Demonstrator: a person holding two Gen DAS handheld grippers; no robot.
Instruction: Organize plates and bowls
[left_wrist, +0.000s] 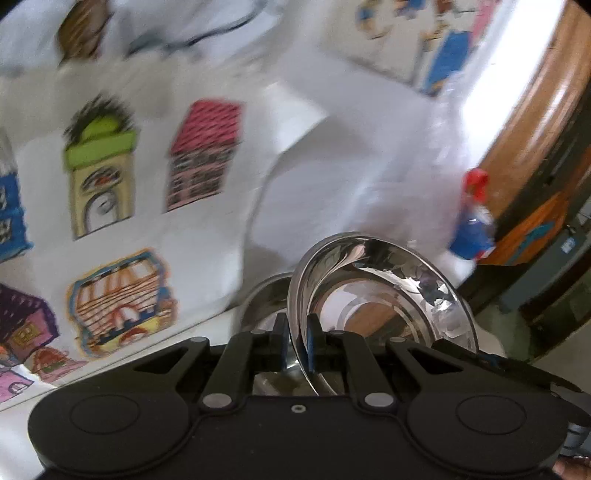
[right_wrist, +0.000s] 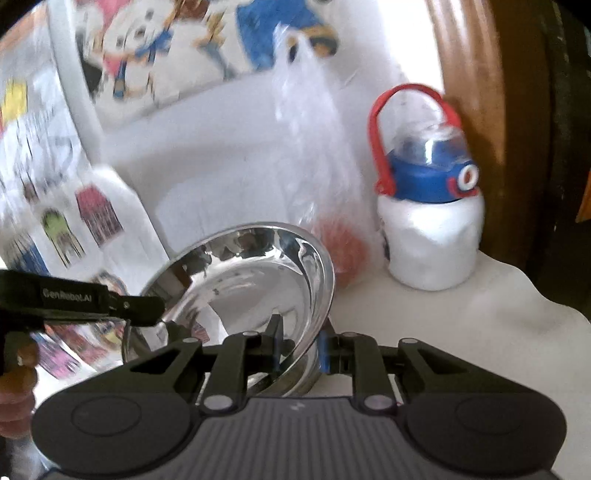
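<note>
A shiny steel bowl is tilted in the left wrist view, its rim clamped between my left gripper fingers. A second steel dish shows just behind and left of it. In the right wrist view the steel bowl is tilted too. My right gripper is shut on its near rim. The left gripper reaches in from the left and touches the bowl's far left rim. Another steel rim shows under the bowl.
A white cloth printed with coloured houses covers the table. A white bottle with blue lid and red handle stands at the right. A clear plastic bag lies behind the bowl. A wooden frame runs along the right.
</note>
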